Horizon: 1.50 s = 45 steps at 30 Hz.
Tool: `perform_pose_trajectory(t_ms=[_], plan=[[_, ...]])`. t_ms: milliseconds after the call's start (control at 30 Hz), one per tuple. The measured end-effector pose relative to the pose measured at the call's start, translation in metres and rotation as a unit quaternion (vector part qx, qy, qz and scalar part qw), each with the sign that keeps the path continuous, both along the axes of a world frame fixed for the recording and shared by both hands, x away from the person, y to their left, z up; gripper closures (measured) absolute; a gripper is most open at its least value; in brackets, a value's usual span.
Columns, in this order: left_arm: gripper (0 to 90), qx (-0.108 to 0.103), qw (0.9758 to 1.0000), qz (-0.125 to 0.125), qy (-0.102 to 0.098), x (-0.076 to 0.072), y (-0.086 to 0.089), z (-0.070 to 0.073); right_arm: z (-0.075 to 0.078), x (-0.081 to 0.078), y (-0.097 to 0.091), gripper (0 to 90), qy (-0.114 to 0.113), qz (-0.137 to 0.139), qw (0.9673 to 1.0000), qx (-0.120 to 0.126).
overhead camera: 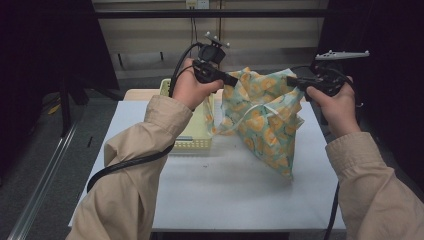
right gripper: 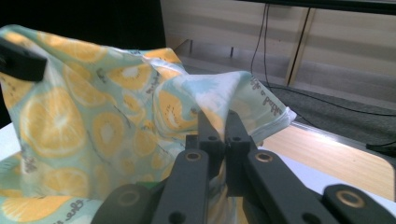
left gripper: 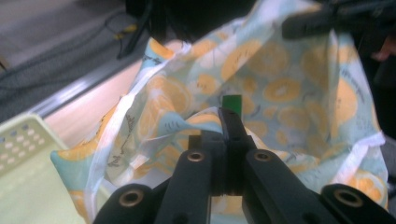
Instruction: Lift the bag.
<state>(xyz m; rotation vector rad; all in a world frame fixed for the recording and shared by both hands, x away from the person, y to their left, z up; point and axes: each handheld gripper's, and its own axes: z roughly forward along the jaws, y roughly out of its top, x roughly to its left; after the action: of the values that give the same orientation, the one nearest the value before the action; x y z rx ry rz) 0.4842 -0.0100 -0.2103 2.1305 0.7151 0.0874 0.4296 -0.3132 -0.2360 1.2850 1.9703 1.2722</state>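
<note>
A light blue fabric bag [overhead camera: 265, 120] printed with orange slices hangs above the white table [overhead camera: 220, 190], its lower corner near the tabletop. My left gripper [overhead camera: 231, 79] is shut on the bag's left upper edge. My right gripper [overhead camera: 292, 81] is shut on its right upper edge. In the left gripper view the jaws pinch the bag's rim [left gripper: 205, 119] at my left gripper [left gripper: 229, 114], with a small green piece [left gripper: 232, 102] just beyond the tips. In the right gripper view my right gripper [right gripper: 218, 119] clamps a fold of the bag [right gripper: 93, 121].
A pale yellow perforated plastic basket [overhead camera: 192, 140] stands on the table to the left of the bag, behind the left forearm. A wooden strip [right gripper: 336, 158] runs along the table's far edge. Dark curtains flank both sides.
</note>
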Motion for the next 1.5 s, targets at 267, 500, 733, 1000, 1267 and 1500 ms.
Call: perform_pose_trajectory(t_ms=[267, 500, 733, 1000, 1267, 1500], plan=[[90.0, 0.012, 0.9997, -0.008, 0.020, -0.002, 0.007, -0.020, -0.021, 0.002, 0.019, 88.6, 0.018, 0.027, 0.9995, 0.001], [90.0, 0.008, 0.9995, -0.007, 0.028, -0.007, 0.022, -0.033, -0.032, 0.000, 0.045, 88.6, 0.025, 0.059, 0.9979, 0.007], [90.0, 0.012, 0.9993, 0.002, 0.036, -0.013, 0.039, -0.046, -0.041, -0.006, 0.072, 88.5, 0.029, 0.089, 0.9955, 0.008], [90.0, 0.013, 0.9991, 0.009, 0.039, -0.023, 0.059, -0.057, -0.055, -0.012, 0.098, 88.4, 0.040, 0.121, 0.9917, 0.019], [83.5, -0.004, 0.9987, 0.023, 0.046, -0.030, 0.077, -0.075, -0.075, -0.016, 0.129, 78.4, 0.054, 0.148, 0.9871, 0.028], [34.7, -0.021, 0.9986, 0.029, 0.040, -0.032, 0.088, -0.084, -0.076, -0.020, 0.127, 32.1, 0.051, 0.143, 0.9881, 0.025]])
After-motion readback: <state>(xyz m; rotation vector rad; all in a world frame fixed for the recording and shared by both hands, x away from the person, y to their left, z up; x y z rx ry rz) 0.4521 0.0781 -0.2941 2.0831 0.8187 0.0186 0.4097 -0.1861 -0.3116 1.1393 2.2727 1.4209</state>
